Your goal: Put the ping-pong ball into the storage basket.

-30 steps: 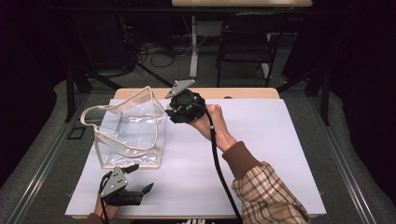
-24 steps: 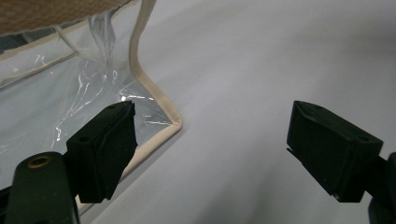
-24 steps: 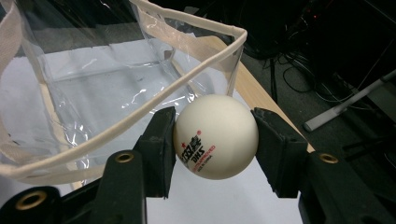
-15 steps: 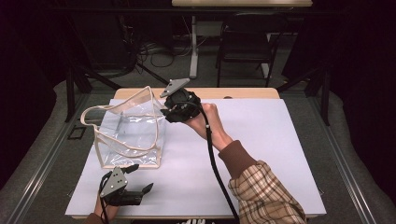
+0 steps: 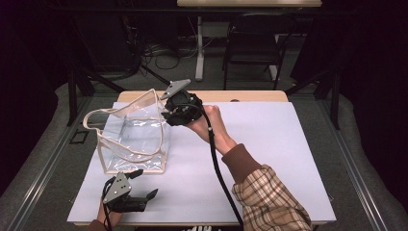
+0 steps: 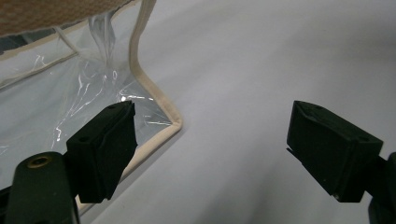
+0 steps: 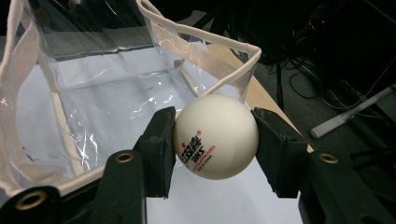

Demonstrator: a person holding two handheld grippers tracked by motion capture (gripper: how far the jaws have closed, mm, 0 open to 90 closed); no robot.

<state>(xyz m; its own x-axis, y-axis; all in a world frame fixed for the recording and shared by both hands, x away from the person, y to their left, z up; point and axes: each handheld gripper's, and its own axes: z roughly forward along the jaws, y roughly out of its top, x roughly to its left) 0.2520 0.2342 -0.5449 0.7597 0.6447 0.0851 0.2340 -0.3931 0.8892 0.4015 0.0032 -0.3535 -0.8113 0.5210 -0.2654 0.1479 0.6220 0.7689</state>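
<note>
From the high view, a clear plastic bag point(image 5: 132, 137) with cream trim stands open-topped on the white sheet of the desk point(image 5: 269, 159), toward its left half. The right tool point(image 5: 169, 114) hangs at the bag's upper right corner, level with the rim and just beside it, so the bag's open mouth lies immediately to that tool's left; whether it touches the trim cannot be told from here. The left tool point(image 5: 144, 185) rests low on the desk just in front of the bag's near bottom edge, jaws spread with nothing between them. In the left gripper view, that tool point(image 6: 210, 149) is released, its two black jaws wide apart over bare desk, with the bag's near bottom corner point(image 6: 163, 123) just beyond the jaw at the view's left. In the right gripper view, the right tool point(image 7: 212, 140) is clenched on a white table tennis ball point(image 7: 215, 136) printed in red and black, gripped on both sides, with the bag's open interior point(image 7: 112, 84) directly ahead and below. Judging from this, the ball likely goes into the bag, and the right hand is the nearer one; a short carry further over the rim should clear the trim.
</note>
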